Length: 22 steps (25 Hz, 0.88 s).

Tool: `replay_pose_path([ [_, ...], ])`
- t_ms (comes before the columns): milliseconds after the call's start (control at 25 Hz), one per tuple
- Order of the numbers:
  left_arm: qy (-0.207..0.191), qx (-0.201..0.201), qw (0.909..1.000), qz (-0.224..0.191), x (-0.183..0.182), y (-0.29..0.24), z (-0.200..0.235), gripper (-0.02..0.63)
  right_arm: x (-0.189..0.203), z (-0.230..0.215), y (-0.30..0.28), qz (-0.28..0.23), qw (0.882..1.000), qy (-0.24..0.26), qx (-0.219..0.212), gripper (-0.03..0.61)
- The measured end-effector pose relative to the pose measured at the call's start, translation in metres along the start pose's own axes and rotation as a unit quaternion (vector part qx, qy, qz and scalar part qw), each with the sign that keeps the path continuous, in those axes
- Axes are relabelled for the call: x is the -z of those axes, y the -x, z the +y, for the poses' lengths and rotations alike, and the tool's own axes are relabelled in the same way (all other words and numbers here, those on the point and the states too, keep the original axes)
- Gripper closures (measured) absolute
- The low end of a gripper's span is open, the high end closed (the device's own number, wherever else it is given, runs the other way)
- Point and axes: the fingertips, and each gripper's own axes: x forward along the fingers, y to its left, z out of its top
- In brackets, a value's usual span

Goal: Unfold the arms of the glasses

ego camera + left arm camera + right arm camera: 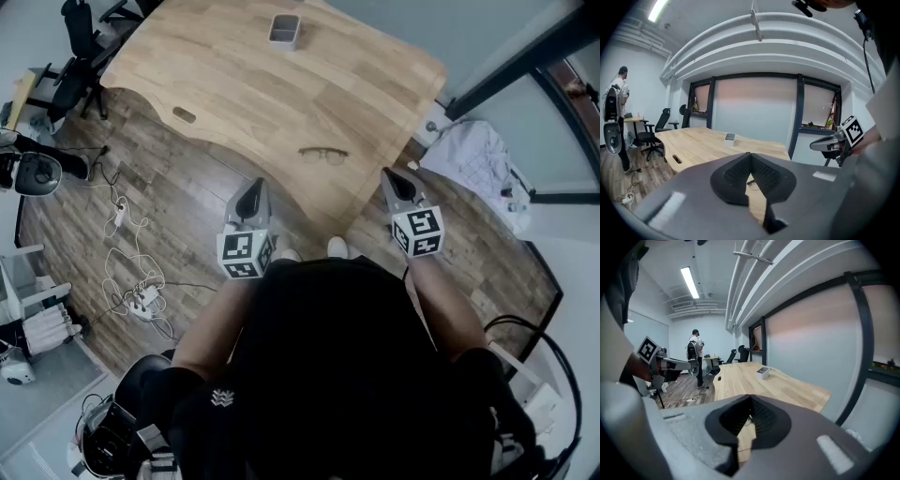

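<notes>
A pair of thin dark-framed glasses (pixel 323 155) lies on the light wooden table (pixel 244 84), close to its near edge. Whether the arms are folded I cannot make out. My left gripper (pixel 255 187) hangs off the table's edge, below and left of the glasses, its jaws shut and empty. My right gripper (pixel 394 178) hovers to the right of the glasses, also shut with nothing in it. In the left gripper view the glasses (pixel 753 183) show small just below the closed pads (pixel 761 174). The right gripper view has them (pixel 746 421) faint in the same spot.
A small grey tray (pixel 284 30) stands at the table's far side, and a cable slot (pixel 185 115) is cut near its left edge. Cables and a power strip (pixel 141 298) lie on the floor at left. Office chairs (pixel 80 47) stand far left; white cloth (pixel 478 159) lies at right.
</notes>
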Motion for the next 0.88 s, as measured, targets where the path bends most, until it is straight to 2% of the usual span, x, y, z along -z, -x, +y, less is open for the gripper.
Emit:
replay_pose_path([
  [200, 0.016, -0.024, 0.9995, -0.016, 0.003, -0.003, -0.013, 0.607, 0.007, -0.007, 0.002, -0.001, 1.0, 0.006, -0.021, 0.578],
  [520, 0.009, -0.026, 0.9996, 0.006, 0.013, -0.001, -0.019, 0.607, 0.01, 0.002, -0.014, -0.005, 0.999, 0.016, -0.047, 0.578],
  [720, -0.009, -0.011, 0.9998, 0.015, 0.012, -0.015, -0.005, 0.607, 0.0, 0.016, -0.043, 0.005, 0.996, 0.021, -0.089, 0.578],
  [880, -0.023, 0.007, 0.9996, 0.016, 0.011, -0.036, 0.015, 0.607, 0.003, 0.031, -0.081, 0.032, 0.993, 0.024, -0.114, 0.578],
])
